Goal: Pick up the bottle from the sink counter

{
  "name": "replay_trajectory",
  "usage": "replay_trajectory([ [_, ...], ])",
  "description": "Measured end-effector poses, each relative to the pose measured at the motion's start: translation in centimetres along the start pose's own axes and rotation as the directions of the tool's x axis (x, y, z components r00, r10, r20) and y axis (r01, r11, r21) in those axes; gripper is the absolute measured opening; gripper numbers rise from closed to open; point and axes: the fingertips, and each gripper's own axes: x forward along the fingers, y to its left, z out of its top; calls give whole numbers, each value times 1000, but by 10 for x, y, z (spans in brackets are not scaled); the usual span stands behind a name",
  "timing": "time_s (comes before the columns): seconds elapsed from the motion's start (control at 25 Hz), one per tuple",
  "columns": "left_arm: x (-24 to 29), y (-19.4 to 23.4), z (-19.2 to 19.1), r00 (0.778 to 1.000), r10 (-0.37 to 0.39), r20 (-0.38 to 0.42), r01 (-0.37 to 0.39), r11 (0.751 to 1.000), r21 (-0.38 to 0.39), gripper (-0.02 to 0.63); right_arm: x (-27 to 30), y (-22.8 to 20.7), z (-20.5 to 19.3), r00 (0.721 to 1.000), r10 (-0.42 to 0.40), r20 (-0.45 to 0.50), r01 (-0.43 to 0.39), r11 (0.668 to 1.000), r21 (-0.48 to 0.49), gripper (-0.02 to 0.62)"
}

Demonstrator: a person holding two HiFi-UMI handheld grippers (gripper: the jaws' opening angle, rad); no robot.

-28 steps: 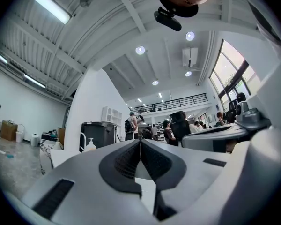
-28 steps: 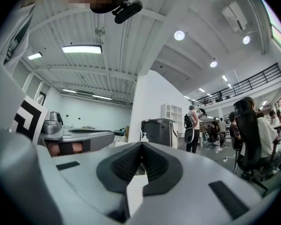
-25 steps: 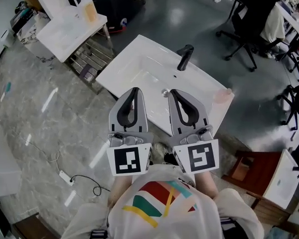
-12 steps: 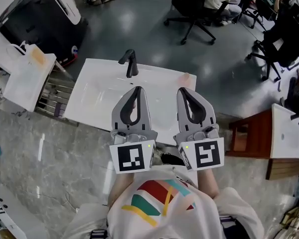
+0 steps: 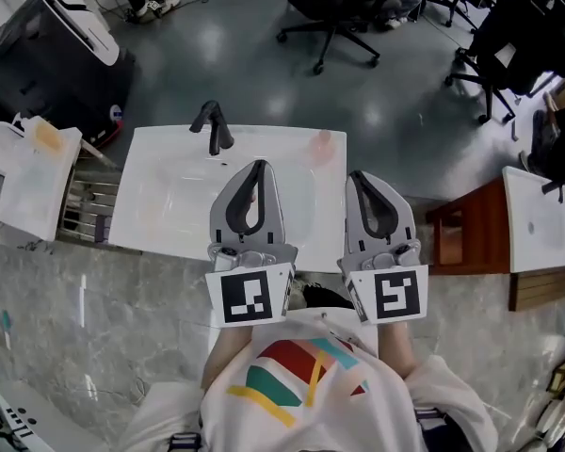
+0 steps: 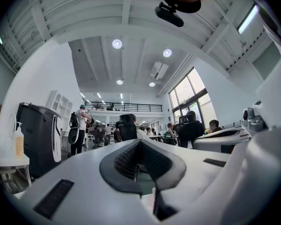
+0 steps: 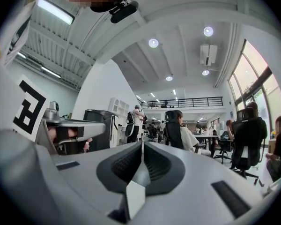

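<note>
A small, pale pink translucent bottle stands at the far right corner of the white sink counter, to the right of the black faucet. My left gripper is held level over the basin with its jaws shut and nothing in them; the bottle lies beyond and to the right of its tip. My right gripper is also shut and empty, hovering past the counter's right edge, nearer to me than the bottle. Neither gripper view shows the bottle; both look across the room over the shut left gripper and right gripper.
A second white counter with a soap bottle stands to the left, beside a metal rack. A brown wooden stand and a white basin are at the right. Office chairs and seated people are beyond.
The view has swung round, so the sink counter now lies square in front instead of slanting. Both grippers moved with the turn, stayed shut, and the bottle now sits between their tips, farther off.
</note>
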Motion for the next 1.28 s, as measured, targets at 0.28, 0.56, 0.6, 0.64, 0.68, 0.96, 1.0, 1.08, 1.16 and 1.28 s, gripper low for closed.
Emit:
replay_trajectory([
  [0.28,4,2,-5,1000,24,-17,-24,1000,11,18,22,-3,-21,994,82,-77,-77,995,66,65],
  [0.56,16,13,-22,996,67,-57,-65,997,28,18,63,-12,-49,980,139,-142,-131,989,62,265],
  [0.6,18,15,-26,995,71,-65,-69,997,29,18,70,-14,-56,977,143,-156,-135,989,60,280],
  [0.64,20,16,-31,995,73,-73,-71,997,31,18,76,-16,-63,975,145,-171,-137,989,60,295],
  [0.68,22,17,-35,994,71,-82,-69,997,31,18,83,-18,-71,972,146,-185,-137,989,61,305],
  [0.96,41,19,-66,989,61,-134,-52,996,71,18,128,-35,-135,947,146,-287,-129,989,78,346],
  [1.0,44,20,-70,987,67,-143,-57,996,71,18,134,-37,-145,942,149,-302,-129,988,86,349],
  [1.08,48,23,-79,983,92,-157,-80,994,80,18,145,-40,-166,932,153,-329,-128,987,98,357],
  [1.16,51,28,-88,977,119,-174,-104,990,94,17,157,-43,-187,921,157,-357,-125,986,110,368],
  [1.28,55,35,-101,972,131,-197,-115,989,89,15,173,-47,-216,904,154,-400,-117,986,114,379],
])
